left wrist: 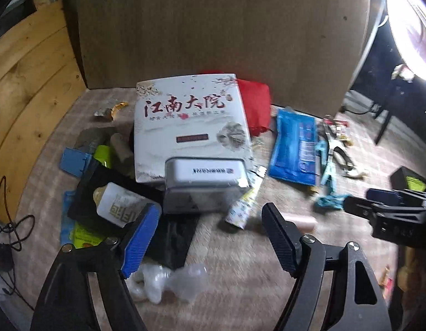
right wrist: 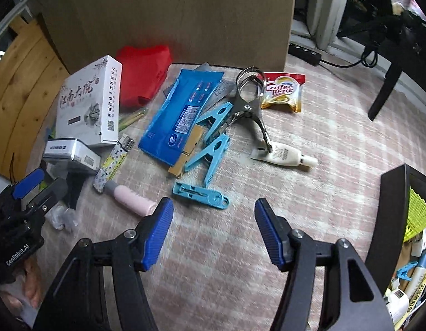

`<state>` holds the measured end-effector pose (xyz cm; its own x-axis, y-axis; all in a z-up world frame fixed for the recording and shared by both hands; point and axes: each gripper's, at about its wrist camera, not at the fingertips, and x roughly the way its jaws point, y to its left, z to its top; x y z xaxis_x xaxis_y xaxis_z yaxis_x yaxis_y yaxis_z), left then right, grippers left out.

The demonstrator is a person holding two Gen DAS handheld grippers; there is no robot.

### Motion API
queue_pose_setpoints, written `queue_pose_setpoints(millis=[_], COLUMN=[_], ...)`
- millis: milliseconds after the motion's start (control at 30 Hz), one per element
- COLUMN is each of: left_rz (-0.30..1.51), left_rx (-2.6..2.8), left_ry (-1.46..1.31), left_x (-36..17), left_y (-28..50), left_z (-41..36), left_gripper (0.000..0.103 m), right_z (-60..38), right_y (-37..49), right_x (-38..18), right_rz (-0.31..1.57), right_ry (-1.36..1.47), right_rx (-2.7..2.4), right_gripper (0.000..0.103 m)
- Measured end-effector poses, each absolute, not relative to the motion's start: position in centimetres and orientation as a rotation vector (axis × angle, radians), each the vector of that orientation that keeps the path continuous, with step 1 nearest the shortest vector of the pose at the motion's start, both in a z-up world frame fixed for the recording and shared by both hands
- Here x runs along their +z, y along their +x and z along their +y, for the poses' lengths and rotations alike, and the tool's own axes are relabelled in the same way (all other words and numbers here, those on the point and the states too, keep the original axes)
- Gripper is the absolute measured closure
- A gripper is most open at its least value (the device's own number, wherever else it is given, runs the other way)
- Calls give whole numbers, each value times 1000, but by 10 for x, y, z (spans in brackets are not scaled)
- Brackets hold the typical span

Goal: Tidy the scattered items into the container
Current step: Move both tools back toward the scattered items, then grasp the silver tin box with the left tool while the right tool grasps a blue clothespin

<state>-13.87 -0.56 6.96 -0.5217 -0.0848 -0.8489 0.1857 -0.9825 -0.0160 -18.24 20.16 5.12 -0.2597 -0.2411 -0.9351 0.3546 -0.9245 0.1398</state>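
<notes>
Scattered items lie on a pale checked cloth (right wrist: 309,127). My left gripper (left wrist: 210,212) is open above a patterned tube (left wrist: 241,207), with nothing between its fingers. Ahead of it sit a small white tin (left wrist: 204,176) and a white box with red characters (left wrist: 190,121). My right gripper (right wrist: 213,207) is open and holds nothing; a flat blue clip (right wrist: 200,193) lies just past its tips and a pink cylinder (right wrist: 130,195) lies to their left. The dark container (right wrist: 392,207) stands at the right edge, holding several items.
A blue wipes pack (right wrist: 179,115), blue pegs (right wrist: 213,121), a metal clamp (right wrist: 248,102), a Coffee Mate sachet (right wrist: 282,92), a cream tube (right wrist: 284,154) and a red cloth (right wrist: 143,74) lie around. A cardboard wall (right wrist: 171,13) closes the back. Crumpled plastic (left wrist: 168,281) lies near.
</notes>
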Motion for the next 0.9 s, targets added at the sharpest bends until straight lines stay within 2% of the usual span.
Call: queue_pose_setpoints(millis=[233,300,700,800,867,900], left_rz=[172,146,94,64,84,94], left_rx=[-2528,-2526,-2493,-2507,-2517,-2526], left_ry=[1413,1388,1277,1240,1251,1256], left_x=[49,46,48,49,49,49], left_y=[-157,-161,-193,-193,-194,-194], left_z=[-10,-8,-8,-11,-17,-20], left_gripper=[26,23,20,35,35,35], right_z=[192,189,181,180,182,183], right_y=[-192,-194,-205,-204,-204,-205], right_x=[42,39,20,21,22,22], right_rz=[141,137,158,175,153,136], right_ry=[1652,1661,1705,1699,1697,1704], right_rx=[-2241,-2236,-2240,-2241,-2225,-2211], right_gripper=[42,42,42,50,66,68])
